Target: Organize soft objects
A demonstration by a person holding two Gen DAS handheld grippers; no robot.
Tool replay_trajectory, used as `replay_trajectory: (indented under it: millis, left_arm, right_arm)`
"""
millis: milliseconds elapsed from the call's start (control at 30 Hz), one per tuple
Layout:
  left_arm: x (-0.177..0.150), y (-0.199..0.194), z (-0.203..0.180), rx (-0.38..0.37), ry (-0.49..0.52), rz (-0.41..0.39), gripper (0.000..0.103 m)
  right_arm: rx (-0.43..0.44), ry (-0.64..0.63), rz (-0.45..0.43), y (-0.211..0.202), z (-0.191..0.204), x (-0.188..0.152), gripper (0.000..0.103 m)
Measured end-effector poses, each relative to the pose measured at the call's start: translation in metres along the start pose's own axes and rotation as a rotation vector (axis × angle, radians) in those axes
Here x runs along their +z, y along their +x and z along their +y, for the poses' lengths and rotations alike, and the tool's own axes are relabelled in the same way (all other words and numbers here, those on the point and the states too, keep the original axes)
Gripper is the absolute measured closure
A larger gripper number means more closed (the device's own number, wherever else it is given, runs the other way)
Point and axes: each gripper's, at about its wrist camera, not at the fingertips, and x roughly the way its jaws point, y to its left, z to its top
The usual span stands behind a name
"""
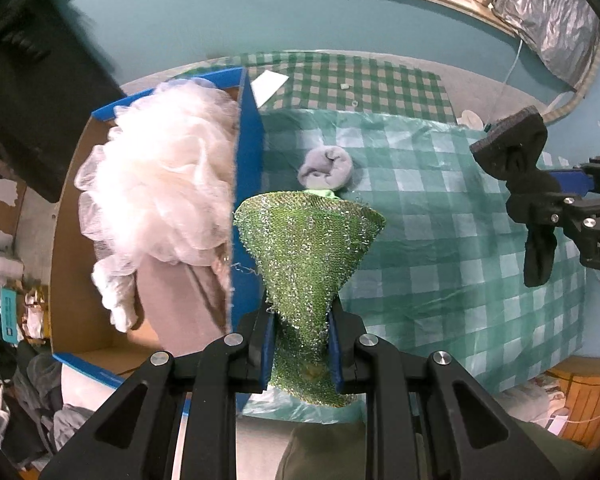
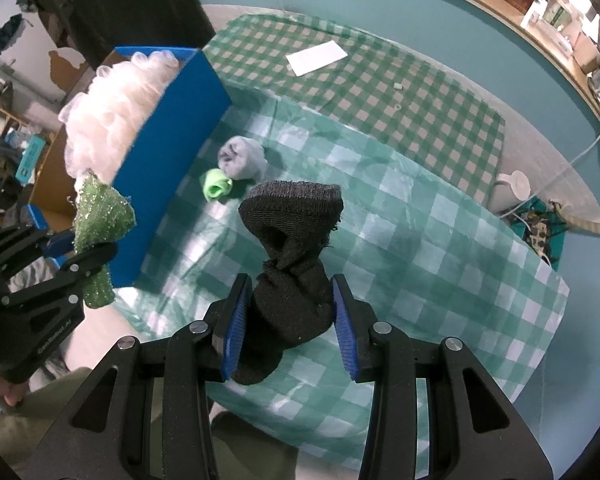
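Scourer (image 1: 306, 264) between left jaws.

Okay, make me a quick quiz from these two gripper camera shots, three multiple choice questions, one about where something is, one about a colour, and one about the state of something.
1. Where is the white mesh bath pouf?
A. In the blue box
B. On the checked tablecloth
C. In the right gripper

2. What colour is the small rolled sock beside the grey rolled sock?
A. Red
B. Light green
C. Black

3. What is the right gripper doing?
A. Hanging open and empty
B. Shut on a dark grey sock
C. Shut on a sheet of paper

Answers:
1. A: the pouf bulges above the walls of the blue box.
2. B: the light green sock lies on the checked tablecloth, touching the grey one.
3. B: both blue pads press the dark grey sock; meanwhile the left gripper pinches a green glittery scouring pad.
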Motion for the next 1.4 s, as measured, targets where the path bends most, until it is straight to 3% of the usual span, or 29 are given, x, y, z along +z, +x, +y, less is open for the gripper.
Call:
replay_trajectory:
  millis: [1033,1400]
  left_arm:
    - [-0.024,-0.020,0.137,0.072,-0.244,-0.028,0.081]
    - [-0.029,-0.002,0.177,0.039,-0.313,-0.014,0.081]
  right_arm:
    - [0.071,-0.189,-0.047,-0.009,0.128,0.049,0.064]
    - [0.126,-0.241,-0.027,0.011,0.174,0.065,0.064]
